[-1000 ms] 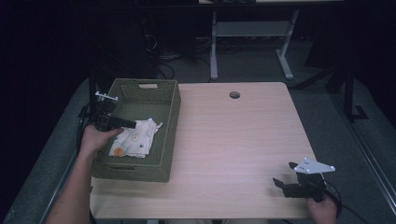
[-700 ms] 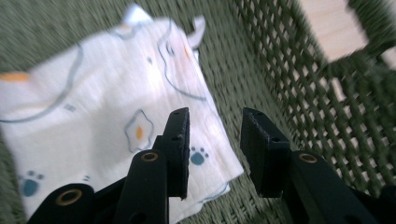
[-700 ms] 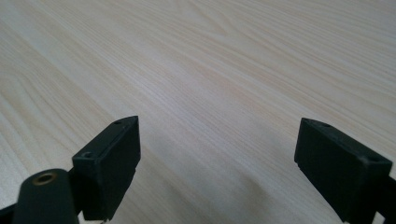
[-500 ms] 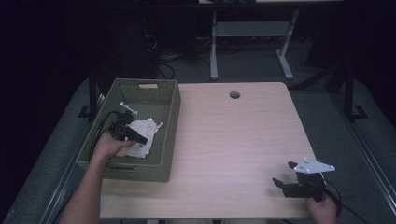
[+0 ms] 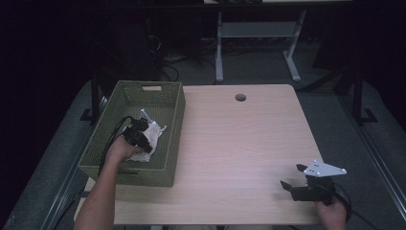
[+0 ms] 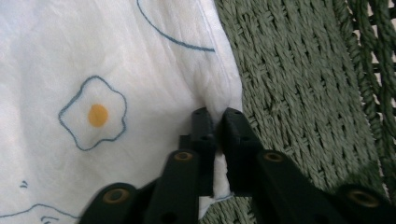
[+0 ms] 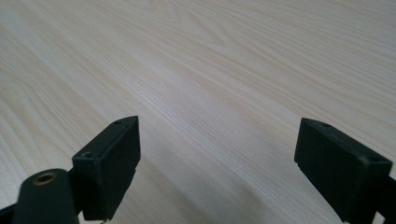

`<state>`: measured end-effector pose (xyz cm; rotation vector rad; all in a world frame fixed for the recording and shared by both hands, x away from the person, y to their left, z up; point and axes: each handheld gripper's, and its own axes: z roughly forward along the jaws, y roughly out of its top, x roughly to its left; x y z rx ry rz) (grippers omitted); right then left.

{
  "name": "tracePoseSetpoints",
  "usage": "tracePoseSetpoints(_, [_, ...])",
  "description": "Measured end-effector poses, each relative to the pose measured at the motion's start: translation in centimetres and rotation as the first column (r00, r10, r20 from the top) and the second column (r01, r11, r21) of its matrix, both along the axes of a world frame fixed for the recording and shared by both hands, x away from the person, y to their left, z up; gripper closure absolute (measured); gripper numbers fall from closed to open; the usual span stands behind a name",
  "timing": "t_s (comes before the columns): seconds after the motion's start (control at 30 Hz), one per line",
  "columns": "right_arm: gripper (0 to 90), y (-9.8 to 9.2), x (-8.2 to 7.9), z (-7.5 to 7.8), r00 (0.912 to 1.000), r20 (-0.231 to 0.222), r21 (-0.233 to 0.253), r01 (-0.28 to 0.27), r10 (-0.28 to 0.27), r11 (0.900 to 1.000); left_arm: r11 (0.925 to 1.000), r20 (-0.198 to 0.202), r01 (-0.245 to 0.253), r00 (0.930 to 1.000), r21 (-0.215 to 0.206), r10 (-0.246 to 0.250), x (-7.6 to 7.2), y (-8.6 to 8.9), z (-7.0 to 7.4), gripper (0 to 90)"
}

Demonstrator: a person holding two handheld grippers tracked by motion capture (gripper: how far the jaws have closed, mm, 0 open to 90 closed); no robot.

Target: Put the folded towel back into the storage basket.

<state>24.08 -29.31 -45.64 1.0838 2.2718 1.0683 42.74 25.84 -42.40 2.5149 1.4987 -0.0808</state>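
A white cloth (image 5: 152, 132) printed with fried eggs (image 6: 93, 114) lies crumpled inside a green woven basket (image 5: 172, 103) at the table's left. My left gripper (image 5: 143, 142) is down in the basket, shut on a fold at the cloth's edge (image 6: 215, 117); the jaws pinch the fabric over the woven floor (image 6: 299, 93). My right gripper (image 5: 293, 178) rests low over the bare wood near the table's front right corner, its jaws (image 7: 217, 154) wide open with nothing between them.
The light wooden table (image 5: 239, 143) has a round cable hole (image 5: 240, 97) near its far edge. Behind the table stand white desk legs (image 5: 219, 48) and cables on a dark floor.
My left gripper has moved from the basket's far left rim down into the basket and toward the near side, and has shut on the cloth. The right gripper has stayed put.
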Motion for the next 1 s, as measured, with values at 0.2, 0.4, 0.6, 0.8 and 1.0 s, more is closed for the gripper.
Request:
tracePoseSetpoints(0.2, [14.0, 0.1, 0.0, 0.0, 1.0, -0.002, -0.003, -0.003, 0.003, 1.0, 0.9994, 0.034, 0.007, 0.9994, -0.035, -0.005, -0.7, -0.1, 1.2, 88.8])
tracePoseSetpoints(0.4, [14.0, 0.1, -0.1, 0.1, 1.0, 0.004, -0.001, -0.007, 0.007, 1.0, 0.9939, 0.06, 0.016, 0.9982, -0.109, -0.009, -1.4, -0.5, 2.6, 84.2])
tracePoseSetpoints(0.6, [14.0, 0.2, -0.1, 0.2, 0.9999, 0.005, -0.005, -0.013, 0.013, 1.0, 0.9955, 0.066, -0.02, 0.9975, -0.093, 0.026, -0.8, 0.0, 2.7, 83.9])
tracePoseSetpoints(0.8, [14.0, 0.1, 0.0, 0.2, 0.9999, 0.004, -0.006, -0.013, 0.013, 1.0, 0.995, 0.094, -0.1, 0.9906, -0.004, 0.1, 0.1, 1.2, 2.0, 88.8])
tracePoseSetpoints(1.0, [14.0, 0.0, -0.1, 0.3, 0.9999, 0.008, -0.002, -0.013, 0.013, 1.0, 0.9938, 0.021, -0.103, 0.9946, 0.042, 0.102, 0.8, 1.3, -0.1, 87.9])
